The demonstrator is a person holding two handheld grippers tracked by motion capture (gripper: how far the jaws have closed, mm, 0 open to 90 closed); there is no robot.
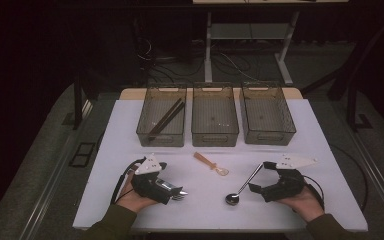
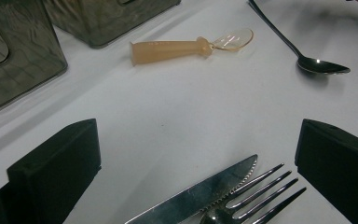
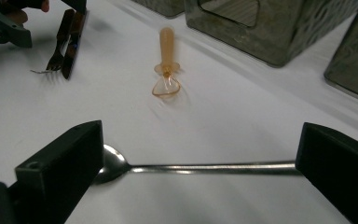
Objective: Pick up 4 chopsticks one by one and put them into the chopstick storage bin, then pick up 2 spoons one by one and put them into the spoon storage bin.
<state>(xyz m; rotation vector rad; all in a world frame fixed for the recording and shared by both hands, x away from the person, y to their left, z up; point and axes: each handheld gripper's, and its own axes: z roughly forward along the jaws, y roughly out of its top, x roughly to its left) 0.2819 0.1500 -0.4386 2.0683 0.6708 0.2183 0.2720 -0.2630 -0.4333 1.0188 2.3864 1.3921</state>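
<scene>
A metal knife [image 2: 200,196] and fork [image 2: 256,198] lie side by side on the white table, between the wide-apart jaws of my left gripper [image 2: 198,135], which is open and does not touch them. From above, that left gripper [image 1: 167,182] sits at the front left over the knife and fork [image 1: 175,191]. A metal spoon [image 3: 205,167] lies crosswise just past the open jaws of my right gripper [image 3: 203,135]; from above, the spoon [image 1: 241,187] lies by the right gripper [image 1: 260,176]. An amber plastic spoon [image 1: 211,164] lies mid-table.
Three clear grey bins stand in a row at the back: the left bin [image 1: 160,139] holds dark chopsticks [image 1: 167,117], while the middle bin [image 1: 215,137] and right bin [image 1: 270,136] look empty. The table's front edge [image 1: 220,229] runs just below the hands.
</scene>
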